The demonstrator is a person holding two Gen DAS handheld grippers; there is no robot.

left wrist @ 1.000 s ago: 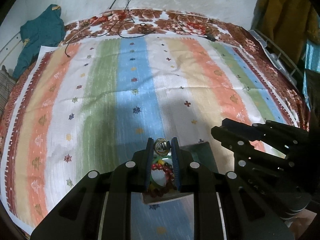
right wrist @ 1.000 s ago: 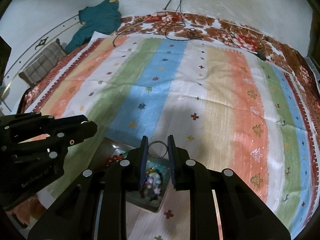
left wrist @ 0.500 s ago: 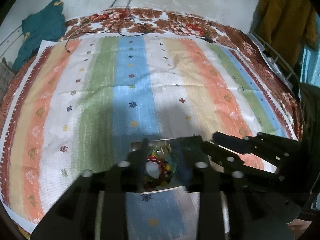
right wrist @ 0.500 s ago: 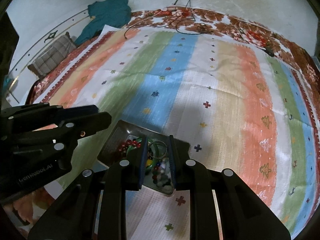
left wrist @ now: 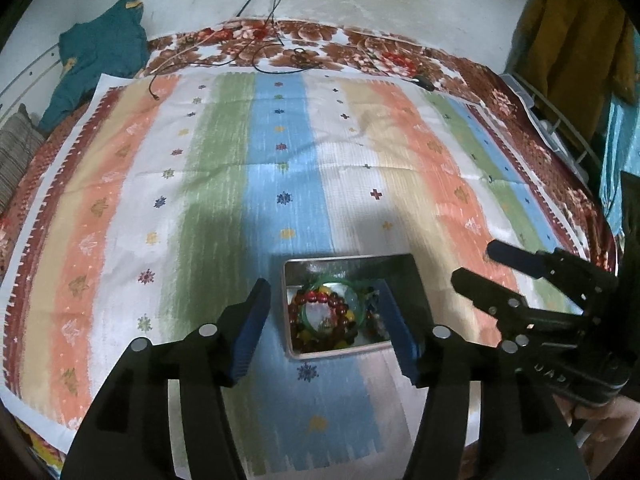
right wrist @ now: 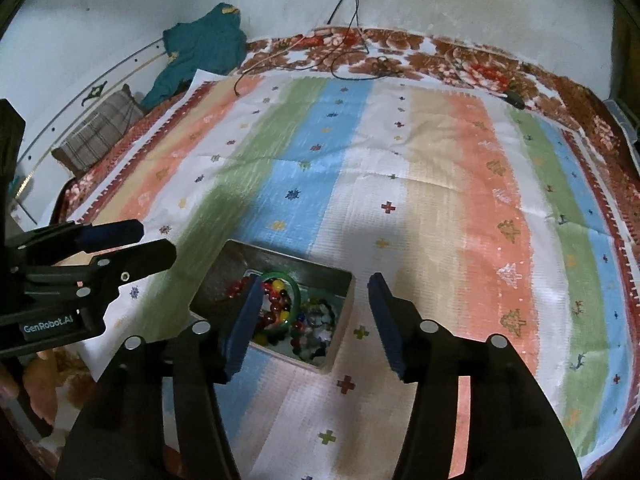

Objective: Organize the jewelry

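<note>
Left wrist view: the left gripper is being held with jaws wide apart over a metal tray of beaded bracelets on a striped cloth. Right wrist view: the right gripper is likewise being held agape, empty, above the tray's near-right corner.

The right gripper hangs over a striped woven cloth with its 2 blue-padded fingers spread wide and nothing between them. Below its left finger sits a shallow rectangular metal tray holding a green bangle, a dark red beaded bracelet and a heap of mixed coloured beads. The left gripper shows at the left edge, near the tray, jaws parted. A teal garment lies at the far corner beside a checked cushion
</note>
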